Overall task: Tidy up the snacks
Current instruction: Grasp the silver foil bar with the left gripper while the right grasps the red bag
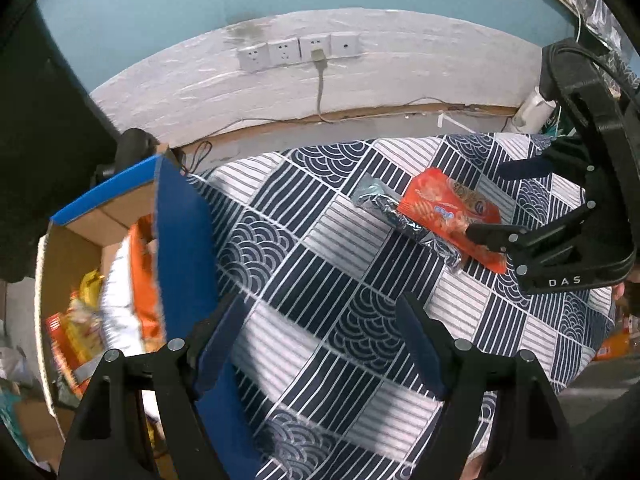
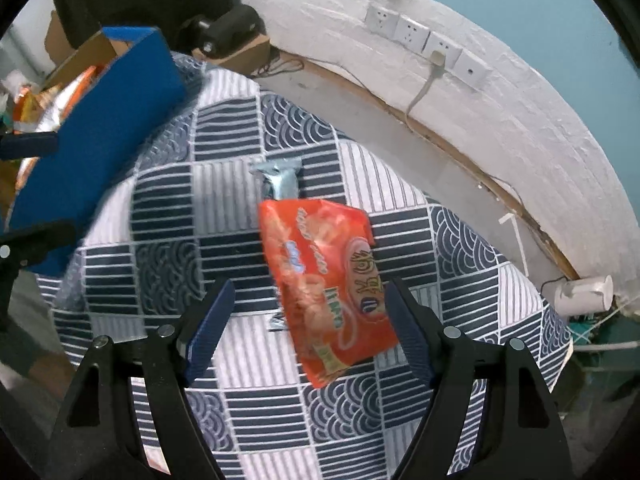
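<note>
Orange snack packet (image 2: 326,280) lies between spread right tongs (image 2: 308,320), long axis running away from them, atop silver packet (image 2: 280,180). Left tongs (image 1: 316,344) also spread, empty, farther off, beside blue box (image 1: 180,232) at desk (image 1: 320,240) edge.

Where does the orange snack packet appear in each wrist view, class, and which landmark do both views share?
Left wrist view: the orange snack packet lies upper right on the patterned cloth, overlapping a silver packet, by the right gripper.
Right wrist view: the orange snack packet sits centre, between the open jaws, silver packet above it.
Shared landmark: the row of wall sockets.
</note>
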Demonstrator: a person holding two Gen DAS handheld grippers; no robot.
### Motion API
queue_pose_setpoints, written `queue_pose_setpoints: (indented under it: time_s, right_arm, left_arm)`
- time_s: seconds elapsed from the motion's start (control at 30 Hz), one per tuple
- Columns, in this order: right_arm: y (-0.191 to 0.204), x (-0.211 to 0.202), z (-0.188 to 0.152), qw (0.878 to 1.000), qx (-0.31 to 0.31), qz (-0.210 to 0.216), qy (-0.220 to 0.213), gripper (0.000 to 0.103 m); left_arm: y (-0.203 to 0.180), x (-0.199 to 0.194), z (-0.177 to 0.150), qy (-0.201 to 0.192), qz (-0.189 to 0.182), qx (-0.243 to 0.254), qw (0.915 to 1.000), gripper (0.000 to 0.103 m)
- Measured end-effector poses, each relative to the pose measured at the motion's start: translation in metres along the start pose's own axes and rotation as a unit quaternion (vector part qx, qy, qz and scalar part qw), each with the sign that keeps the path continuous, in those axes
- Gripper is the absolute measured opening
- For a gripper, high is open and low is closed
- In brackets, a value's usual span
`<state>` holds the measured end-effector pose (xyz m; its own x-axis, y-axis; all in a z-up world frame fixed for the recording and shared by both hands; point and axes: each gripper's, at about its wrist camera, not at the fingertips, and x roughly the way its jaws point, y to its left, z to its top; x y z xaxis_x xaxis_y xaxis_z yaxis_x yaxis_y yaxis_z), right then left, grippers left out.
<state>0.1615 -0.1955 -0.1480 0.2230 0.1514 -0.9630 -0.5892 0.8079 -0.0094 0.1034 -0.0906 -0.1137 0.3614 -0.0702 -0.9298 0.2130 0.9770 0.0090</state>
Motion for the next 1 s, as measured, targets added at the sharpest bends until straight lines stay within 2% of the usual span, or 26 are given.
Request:
queue_pose_setpoints:
  time_s: [0.27, 0.53, 0.7, 0.8, 0.87, 1.0]
  right_arm:
    - [-0.021, 0.034, -0.004, 1.000, 0.000, 0.009, 0.009, 0.077]
    - [-0.039, 0.063, -0.008, 0.998, 0.033, 0.054, 0.017, 0.077]
    - [-0.045, 0.069, -0.008, 0.994, 0.069, 0.085, 0.014, 0.081]
    - [-0.038, 0.072, -0.007, 0.991, 0.077, 0.103, 0.021, 0.074]
    - [-0.029, 0.071, -0.008, 0.992, 0.077, 0.095, 0.027, 0.067]
    - [-0.011, 0.068, -0.015, 0.992, 0.080, 0.089, 0.040, 0.063]
  left_arm:
    - [-0.014, 0.045, 0.010, 0.036, -0.006, -0.003, 0.9993, 0.079]
    - [-0.022, 0.067, 0.017, 0.049, -0.015, 0.004, 0.9987, 0.079]
    - [-0.025, 0.076, 0.016, 0.063, -0.015, 0.004, 0.9979, 0.079]
    - [-0.024, 0.076, 0.017, 0.064, -0.016, 0.005, 0.9978, 0.079]
    - [-0.023, 0.074, 0.015, 0.064, -0.015, 0.003, 0.9979, 0.079]
    - [-0.021, 0.074, 0.012, 0.068, -0.016, -0.001, 0.9976, 0.079]
